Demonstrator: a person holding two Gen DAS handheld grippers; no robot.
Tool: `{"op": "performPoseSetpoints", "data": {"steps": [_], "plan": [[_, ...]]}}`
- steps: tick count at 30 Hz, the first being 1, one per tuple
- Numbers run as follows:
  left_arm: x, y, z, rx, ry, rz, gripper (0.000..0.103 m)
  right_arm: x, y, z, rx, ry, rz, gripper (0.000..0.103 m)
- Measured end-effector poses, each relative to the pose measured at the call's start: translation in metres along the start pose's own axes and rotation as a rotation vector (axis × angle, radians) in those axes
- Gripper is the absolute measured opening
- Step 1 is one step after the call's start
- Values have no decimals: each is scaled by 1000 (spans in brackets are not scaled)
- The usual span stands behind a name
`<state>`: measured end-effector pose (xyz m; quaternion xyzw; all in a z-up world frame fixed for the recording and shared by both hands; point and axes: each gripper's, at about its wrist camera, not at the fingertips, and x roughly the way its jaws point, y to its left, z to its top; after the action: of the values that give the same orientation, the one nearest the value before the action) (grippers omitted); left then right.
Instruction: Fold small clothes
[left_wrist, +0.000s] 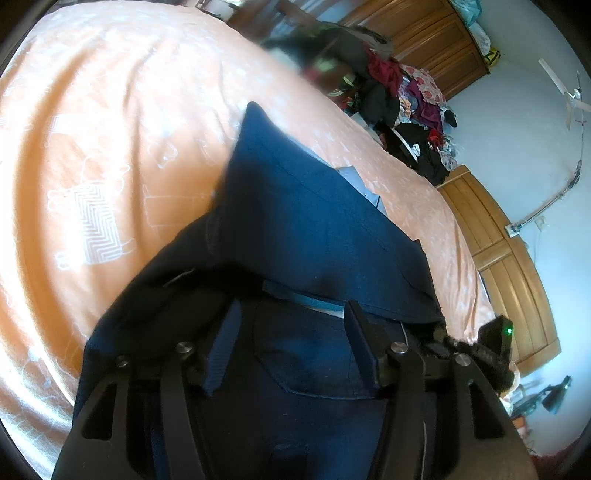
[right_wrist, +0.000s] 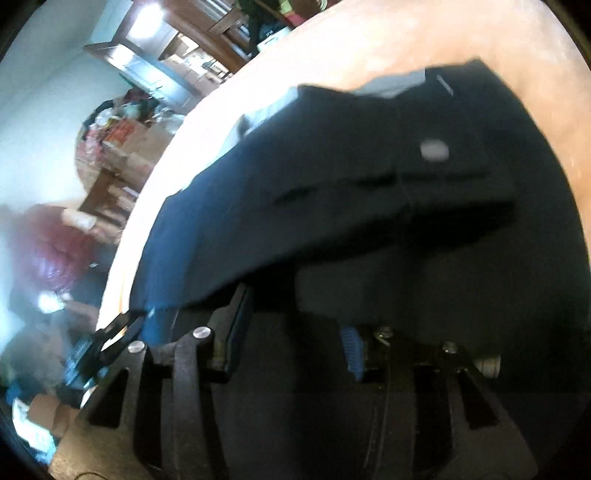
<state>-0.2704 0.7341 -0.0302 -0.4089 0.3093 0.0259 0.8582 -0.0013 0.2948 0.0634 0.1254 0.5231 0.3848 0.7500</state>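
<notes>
Trousers — navy, draped over bedspread.

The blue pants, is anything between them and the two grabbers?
No, nothing visible. The dark blue pants already lie across the fingers of the left gripper and the right gripper, over the orange bedsheet. Whether either is clamped is unclear.

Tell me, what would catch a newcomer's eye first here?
A dark navy garment fills the middle of both views, draped over the left claw and the right claw. Under it spreads a peach bedsheet, and a jumbled pile of clothes sits beyond the bed's far edge.
</notes>
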Motion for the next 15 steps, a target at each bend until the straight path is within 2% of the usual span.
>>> {"op": "performPoseSetpoints", "data": {"steps": [6, 8, 10, 13, 15], "plan": [[0, 0, 1, 4, 0, -7, 63, 14, 21, -8, -16, -5, -21, 49], [0, 0, 1, 4, 1, -7, 63, 14, 29, -5, -3, -16, 20, 25], [-1, 0, 1, 4, 0, -8, 64, 7, 37, -4, 4, -33, 125, 11], [-1, 0, 0, 4, 0, -7, 64, 9, 69, -11, -42, 1, 252, 9], [-1, 0, 0, 4, 0, -7, 64, 22, 73, -21, -61, 67, 212, 12]]}}
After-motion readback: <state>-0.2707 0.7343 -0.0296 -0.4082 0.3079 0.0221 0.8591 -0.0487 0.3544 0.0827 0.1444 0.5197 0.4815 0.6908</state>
